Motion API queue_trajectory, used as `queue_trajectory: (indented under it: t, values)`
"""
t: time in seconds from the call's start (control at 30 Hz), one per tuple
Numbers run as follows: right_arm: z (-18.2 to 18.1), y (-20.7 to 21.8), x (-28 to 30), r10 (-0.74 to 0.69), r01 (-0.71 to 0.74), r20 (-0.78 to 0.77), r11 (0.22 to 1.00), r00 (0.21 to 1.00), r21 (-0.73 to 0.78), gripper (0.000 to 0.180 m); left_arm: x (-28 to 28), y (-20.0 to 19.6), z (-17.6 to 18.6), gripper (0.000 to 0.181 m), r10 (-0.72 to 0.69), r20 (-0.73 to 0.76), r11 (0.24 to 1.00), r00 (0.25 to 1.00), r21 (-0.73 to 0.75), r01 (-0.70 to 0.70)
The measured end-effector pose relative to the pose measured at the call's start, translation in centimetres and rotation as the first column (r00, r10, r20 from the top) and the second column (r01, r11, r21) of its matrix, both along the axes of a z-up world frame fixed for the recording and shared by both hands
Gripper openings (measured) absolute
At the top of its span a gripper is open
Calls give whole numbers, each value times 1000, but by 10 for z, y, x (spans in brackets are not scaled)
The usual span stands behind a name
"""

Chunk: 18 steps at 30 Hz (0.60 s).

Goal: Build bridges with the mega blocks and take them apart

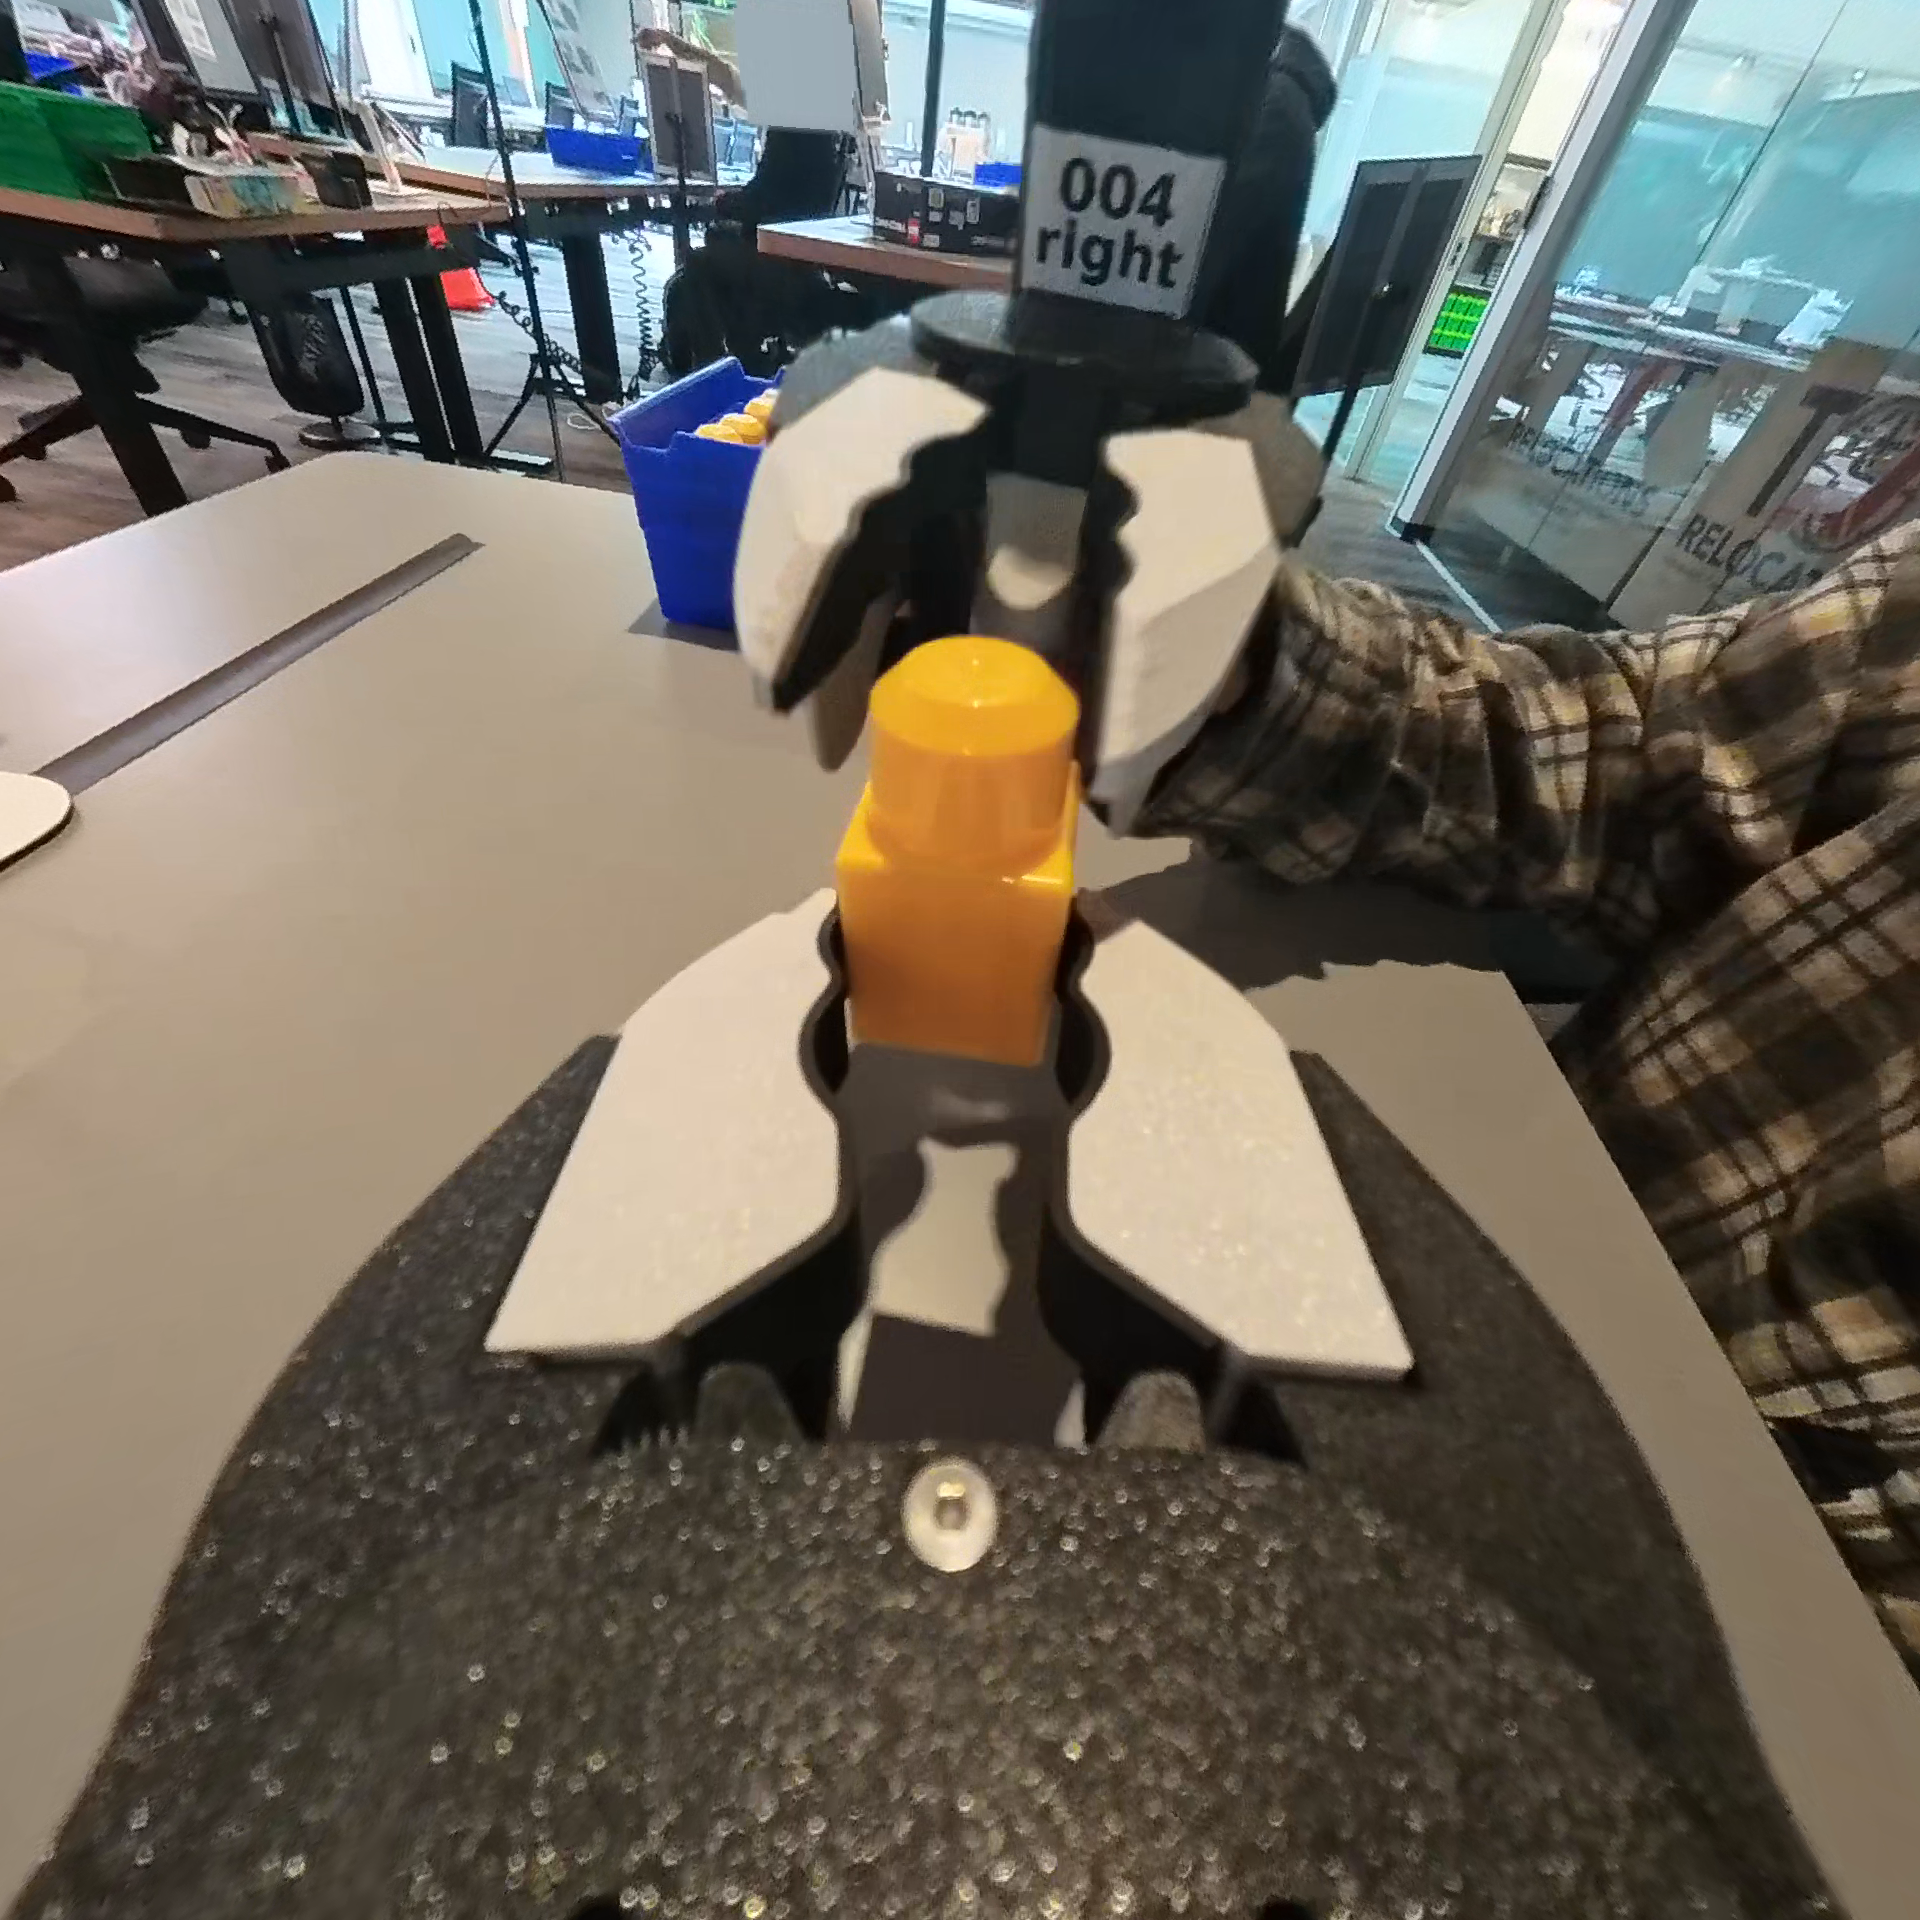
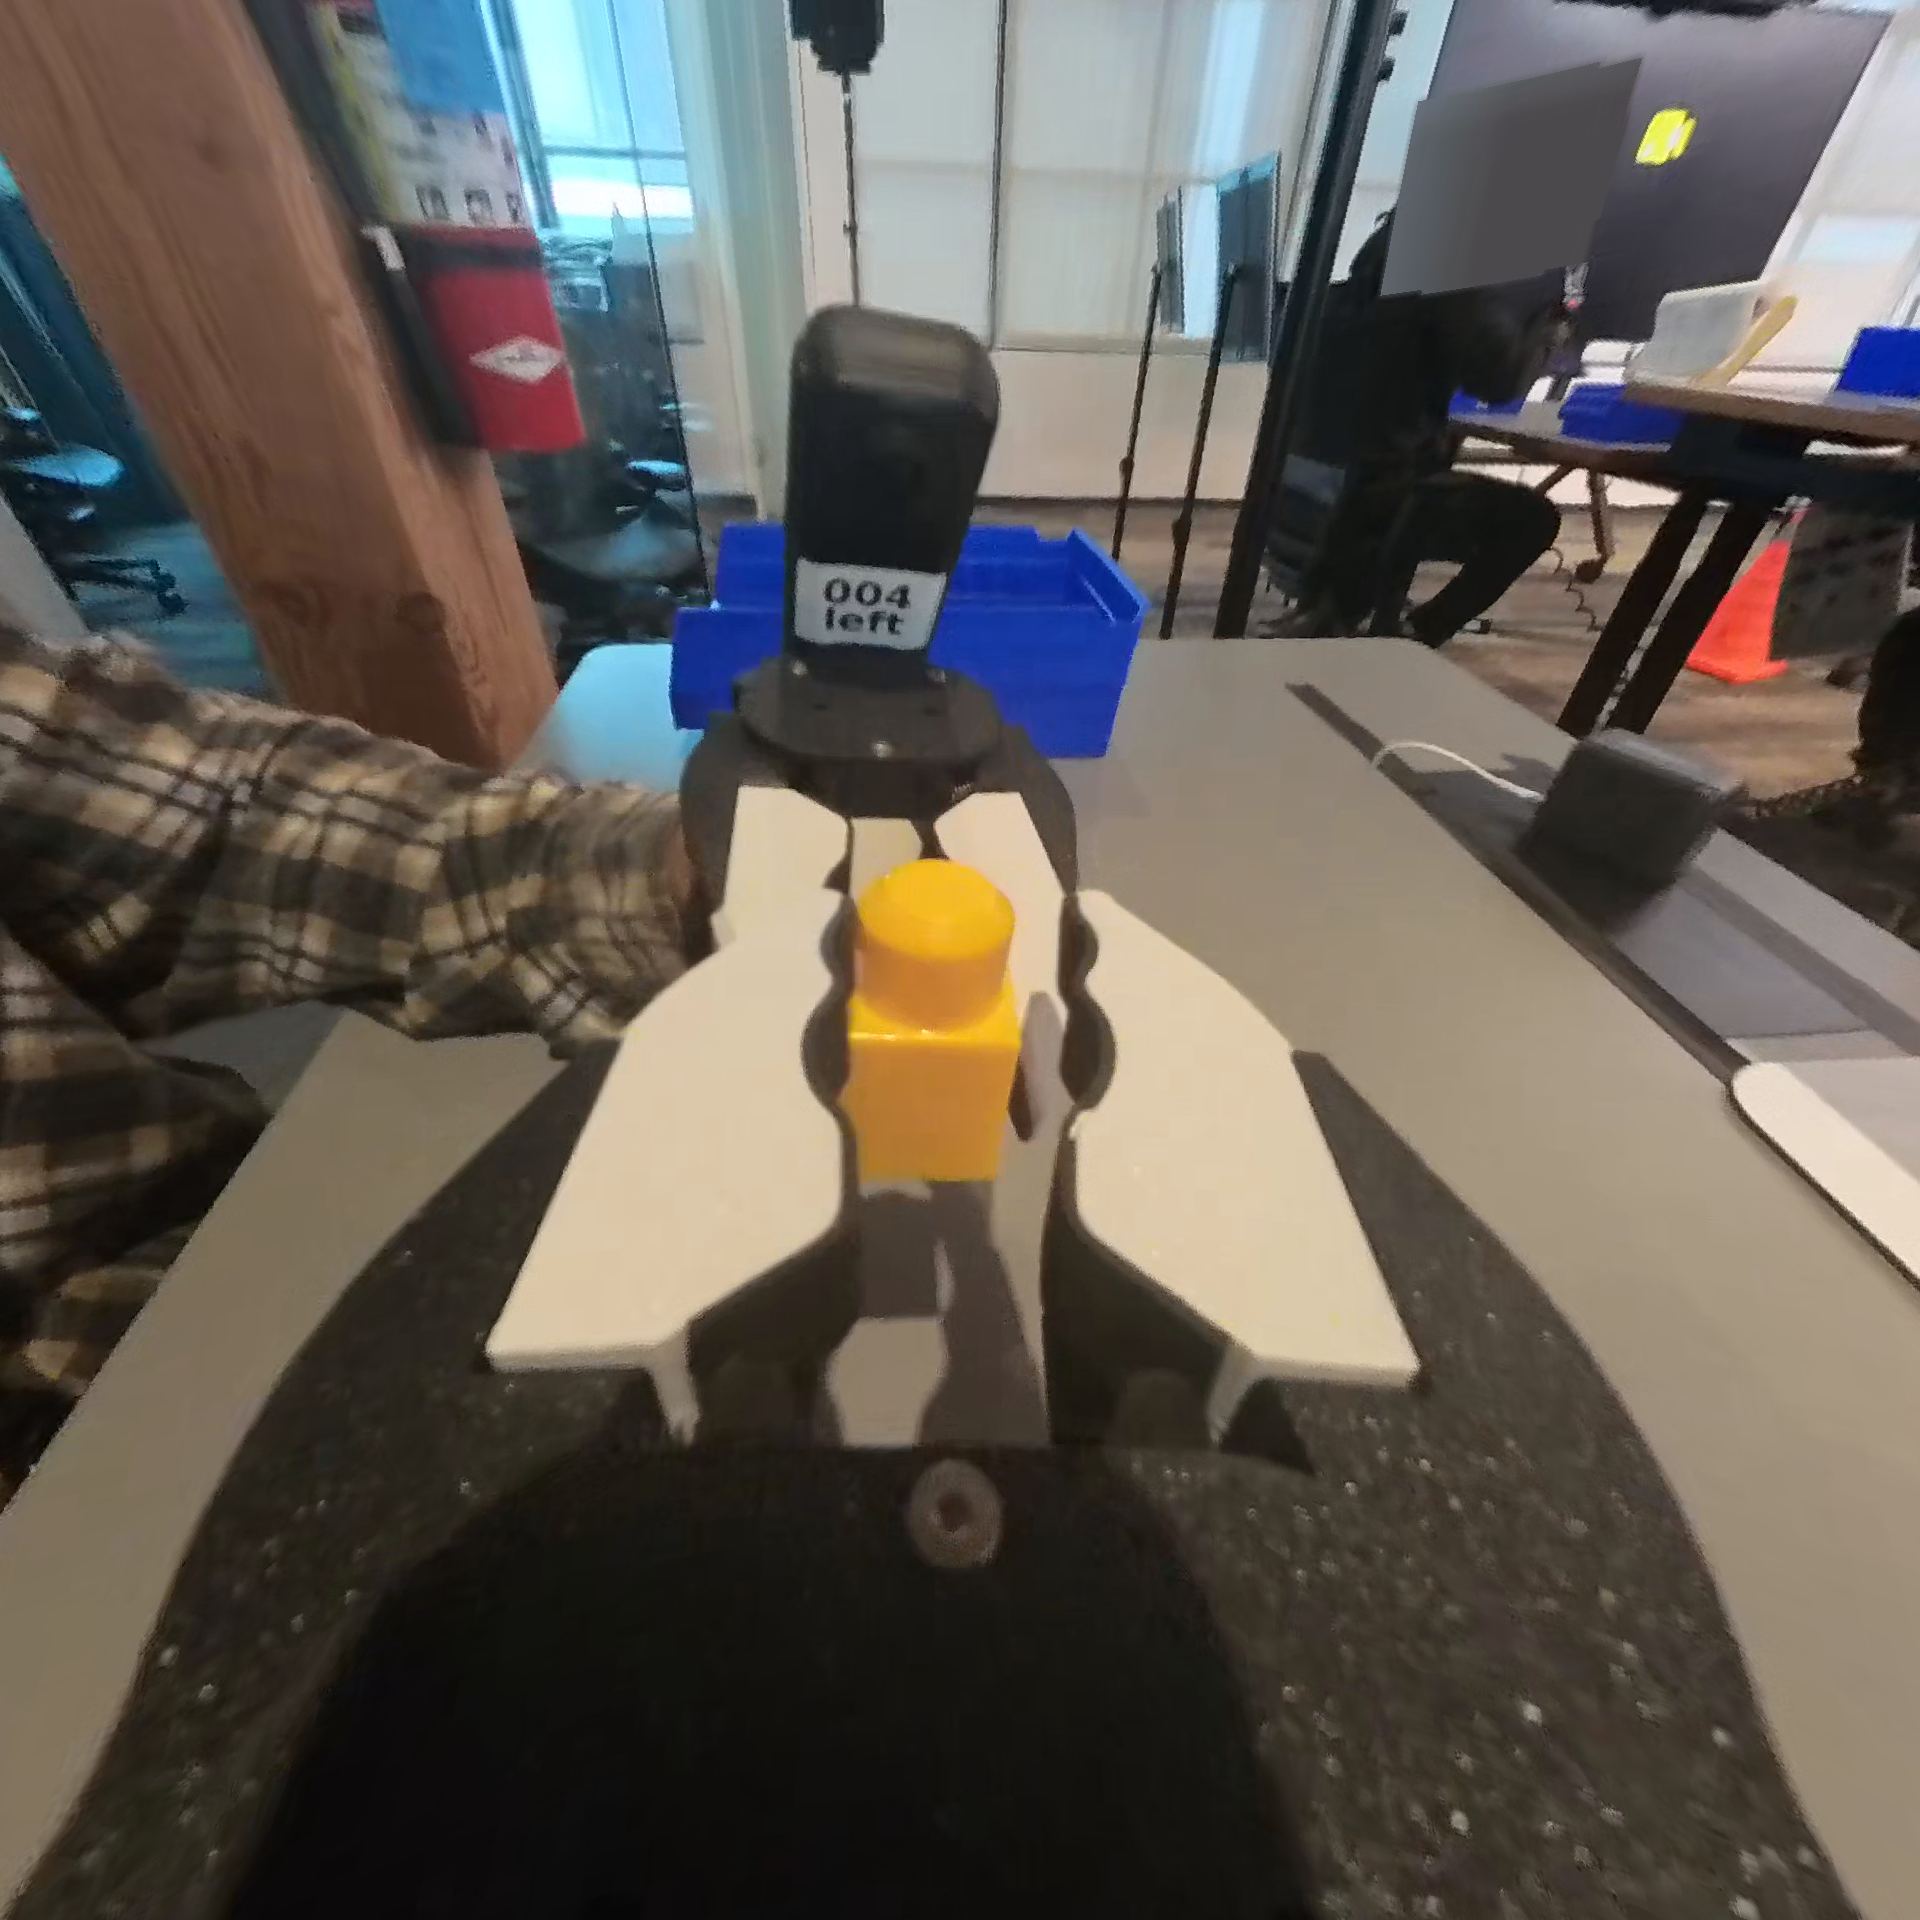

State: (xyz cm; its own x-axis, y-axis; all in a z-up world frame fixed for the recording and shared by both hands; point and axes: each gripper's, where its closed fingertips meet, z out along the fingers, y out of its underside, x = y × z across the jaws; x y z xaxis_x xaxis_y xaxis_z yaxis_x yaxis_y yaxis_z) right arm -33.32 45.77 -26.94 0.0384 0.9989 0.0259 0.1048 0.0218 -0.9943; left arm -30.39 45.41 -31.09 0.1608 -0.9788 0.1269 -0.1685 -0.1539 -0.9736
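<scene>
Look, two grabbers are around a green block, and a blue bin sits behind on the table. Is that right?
Not quite: the block is orange-yellow, not green, as both wrist views show. The left gripper and right gripper are around it, and a blue bin sits behind on the table.

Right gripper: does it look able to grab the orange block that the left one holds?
Probably yes. The left gripper pinches only the orange block at its body; the stud stands free, and the open right gripper flanks it, nothing between.
</scene>
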Motion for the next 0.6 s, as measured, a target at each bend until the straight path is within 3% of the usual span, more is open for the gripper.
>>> queue_trajectory:
  t: [0.03, 0.17, 0.27, 0.33, 0.47, 0.6]
  values:
    - [0, -4, -2, 33, -33, -6, 999, 999, -1, 29, -1, 0, 0, 38, 1, -1, 1000, 1000, 2, -1]
    - [-5, -6, -5, 75, -75, 32, 997, 997, 19, 28, -4, -2, -6, 39, -24, -40, 1000, 999, -12, 24]
    - [-15, 1, -5, 54, -57, 67, 998, 996, 39, 28, -29, 10, -10, 68, 35, -90, 999, 995, -11, -36]
    - [-30, 10, -9, 32, -38, 116, 998, 993, 52, 28, -56, 22, -9, 74, 99, -88, 995, 991, -2, -99]
    - [-76, 23, -26, 28, -44, 255, 997, 966, 56, 28, -101, 45, 3, 67, 200, 10, 980, 980, -21, -200]
    - [-109, 31, -36, 32, -46, 344, 998, 938, 35, 28, -113, 52, 4, 60, 235, 40, 971, 971, -50, -232]
